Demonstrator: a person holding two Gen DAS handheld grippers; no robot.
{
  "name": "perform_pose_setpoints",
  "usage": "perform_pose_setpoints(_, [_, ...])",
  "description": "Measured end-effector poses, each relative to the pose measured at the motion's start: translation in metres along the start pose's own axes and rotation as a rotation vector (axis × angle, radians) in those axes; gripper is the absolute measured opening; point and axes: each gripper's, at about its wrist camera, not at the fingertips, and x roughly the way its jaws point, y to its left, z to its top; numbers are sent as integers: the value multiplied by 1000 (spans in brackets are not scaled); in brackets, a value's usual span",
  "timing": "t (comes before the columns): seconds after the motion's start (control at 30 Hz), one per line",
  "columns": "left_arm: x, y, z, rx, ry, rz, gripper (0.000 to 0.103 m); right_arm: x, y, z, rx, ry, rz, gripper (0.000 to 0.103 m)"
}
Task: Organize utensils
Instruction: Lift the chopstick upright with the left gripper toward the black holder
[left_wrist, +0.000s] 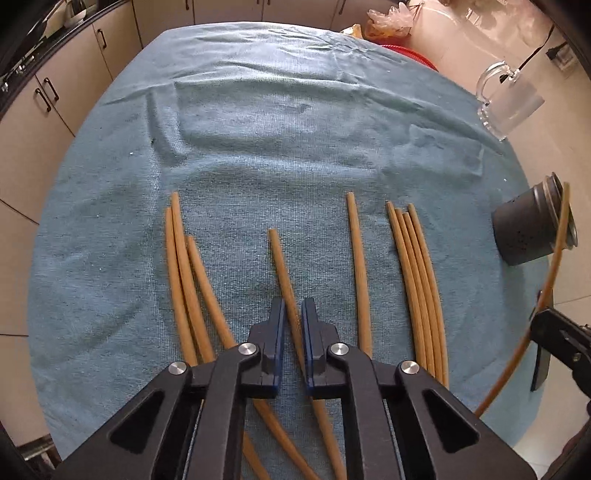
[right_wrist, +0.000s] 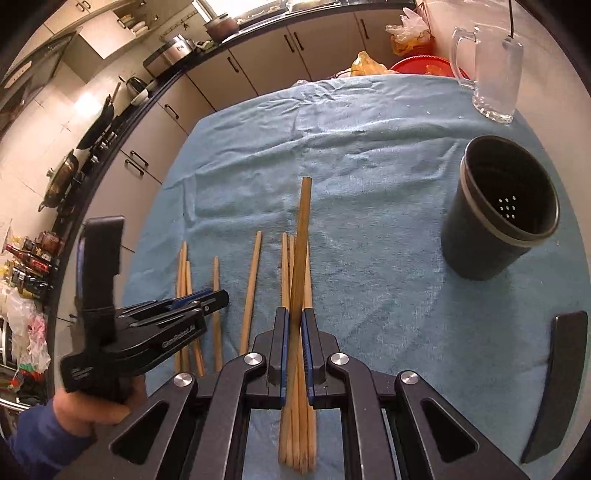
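Several wooden chopsticks (left_wrist: 417, 280) lie in loose groups on the blue towel (left_wrist: 277, 129). My left gripper (left_wrist: 293, 314) stands over one lone chopstick (left_wrist: 284, 273), its jaws close on either side of it; I cannot tell if they press it. My right gripper (right_wrist: 294, 321) is shut on a single chopstick (right_wrist: 301, 251) and holds it above a bundle of chopsticks (right_wrist: 291, 424). The dark utensil holder (right_wrist: 498, 210) stands to the right, open and empty. In the left wrist view the held chopstick (left_wrist: 554, 266) crosses in front of the holder (left_wrist: 528, 229).
A glass mug (right_wrist: 487, 74) stands at the towel's far right corner. A red basin (right_wrist: 417, 64) and plastic bags (right_wrist: 406, 29) sit beyond the table. Kitchen cabinets (right_wrist: 258, 66) and a counter with pans run along the left and back.
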Motion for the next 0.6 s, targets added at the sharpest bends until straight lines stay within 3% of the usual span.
perform_pose_setpoints(0.23, [-9,16,-11,-44,-12,-83,6,-13,6,-5,-9,-36,6,7])
perform_pose_setpoints(0.6, [-79,11,-25,-3,-182,-158,6,-38,17,-16,-21,-116,14,7])
